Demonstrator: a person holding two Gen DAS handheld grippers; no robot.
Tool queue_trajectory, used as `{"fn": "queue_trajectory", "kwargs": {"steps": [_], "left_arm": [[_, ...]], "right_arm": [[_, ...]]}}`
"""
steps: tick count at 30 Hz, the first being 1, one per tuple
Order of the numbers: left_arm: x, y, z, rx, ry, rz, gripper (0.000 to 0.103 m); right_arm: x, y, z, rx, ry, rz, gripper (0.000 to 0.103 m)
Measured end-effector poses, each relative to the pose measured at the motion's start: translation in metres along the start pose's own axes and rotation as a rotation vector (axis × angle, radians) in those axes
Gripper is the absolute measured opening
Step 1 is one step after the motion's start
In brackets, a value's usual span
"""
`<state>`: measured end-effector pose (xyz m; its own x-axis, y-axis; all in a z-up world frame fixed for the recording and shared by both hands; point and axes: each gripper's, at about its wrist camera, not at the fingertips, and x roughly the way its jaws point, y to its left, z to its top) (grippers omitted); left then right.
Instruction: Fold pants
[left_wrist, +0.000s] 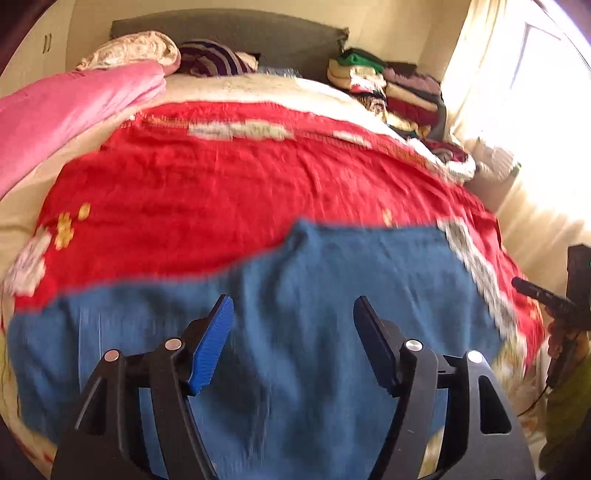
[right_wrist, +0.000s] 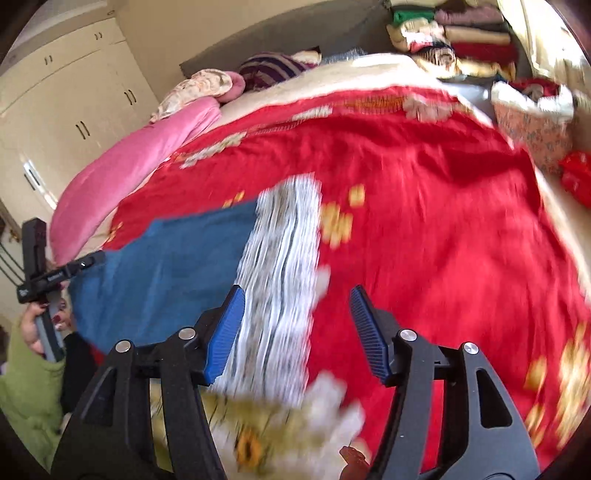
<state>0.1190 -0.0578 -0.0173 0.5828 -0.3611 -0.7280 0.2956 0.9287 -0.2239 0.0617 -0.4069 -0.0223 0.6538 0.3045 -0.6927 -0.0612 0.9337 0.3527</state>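
Observation:
Blue pants (left_wrist: 295, 295) lie spread flat on a red flowered bedspread (left_wrist: 221, 177) at the near edge of the bed. My left gripper (left_wrist: 293, 308) hovers above them, open and empty. In the right wrist view the pants (right_wrist: 166, 266) lie at the left, beside a white-grey patterned band (right_wrist: 280, 277) of the bedspread. My right gripper (right_wrist: 297, 299) is open and empty over that band and the red cloth (right_wrist: 424, 221), to the right of the pants. Both views are motion-blurred.
A pink quilt (left_wrist: 66, 110) lies along the bed's left side. Folded clothes (left_wrist: 399, 92) are stacked at the far right by the headboard. Cream wardrobes (right_wrist: 66, 96) stand at the left, a bright window (left_wrist: 517, 74) at the right. The other hand-held gripper (right_wrist: 40, 266) shows at left.

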Motion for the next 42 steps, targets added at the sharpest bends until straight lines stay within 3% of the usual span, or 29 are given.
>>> {"fn": "queue_trajectory", "kwargs": {"steps": [3, 4, 6, 8, 9, 10, 12, 17, 21, 26, 29, 32, 35, 38, 42], "left_arm": [[0.000, -0.004, -0.026, 0.032, 0.062, 0.043, 0.068], [0.005, -0.004, -0.033, 0.055, 0.100, 0.096, 0.072], [0.009, 0.003, -0.038, 0.033, 0.128, 0.126, 0.075], [0.010, 0.010, -0.038, 0.003, 0.130, 0.123, 0.075], [0.011, 0.012, -0.038, -0.008, 0.132, 0.121, 0.075], [0.012, 0.013, -0.038, -0.010, 0.136, 0.122, 0.075], [0.011, 0.012, -0.039, -0.006, 0.136, 0.126, 0.075], [0.010, 0.016, -0.041, -0.021, 0.132, 0.122, 0.075], [0.012, 0.020, -0.039, -0.038, 0.129, 0.107, 0.075], [-0.013, 0.027, -0.037, -0.088, 0.057, 0.074, 0.077], [-0.031, 0.034, -0.032, -0.105, 0.001, 0.117, 0.078], [-0.041, 0.040, -0.024, -0.104, -0.038, 0.178, 0.078], [-0.036, 0.033, -0.013, -0.096, -0.038, 0.162, 0.078], [-0.020, 0.012, -0.003, -0.020, -0.019, 0.170, 0.078], [0.012, -0.005, 0.004, 0.042, 0.037, 0.105, 0.078]], "right_arm": [[0.008, -0.003, -0.017, 0.040, 0.041, 0.022, 0.052], [0.013, -0.004, -0.020, 0.049, 0.052, 0.022, 0.052], [0.026, -0.003, -0.026, 0.074, 0.087, 0.038, 0.046], [0.034, 0.005, -0.030, 0.057, 0.108, 0.072, 0.027], [0.037, 0.012, -0.032, 0.036, 0.117, 0.068, 0.024], [0.039, 0.016, -0.033, 0.018, 0.123, 0.061, 0.016], [0.033, 0.022, -0.030, -0.015, 0.129, 0.026, 0.010], [0.024, 0.036, -0.032, -0.107, 0.148, -0.117, 0.009], [0.035, 0.037, -0.039, -0.116, 0.159, -0.159, 0.013], [0.005, 0.036, -0.033, -0.128, 0.090, -0.185, 0.030], [-0.015, 0.043, -0.024, -0.161, 0.013, -0.214, 0.038], [-0.019, 0.062, -0.015, -0.201, -0.050, -0.183, 0.045], [0.002, 0.091, -0.009, -0.278, -0.045, -0.122, 0.047], [0.031, 0.124, -0.003, -0.340, -0.020, -0.061, 0.052], [0.068, 0.159, 0.007, -0.406, 0.005, -0.025, 0.061]]}}
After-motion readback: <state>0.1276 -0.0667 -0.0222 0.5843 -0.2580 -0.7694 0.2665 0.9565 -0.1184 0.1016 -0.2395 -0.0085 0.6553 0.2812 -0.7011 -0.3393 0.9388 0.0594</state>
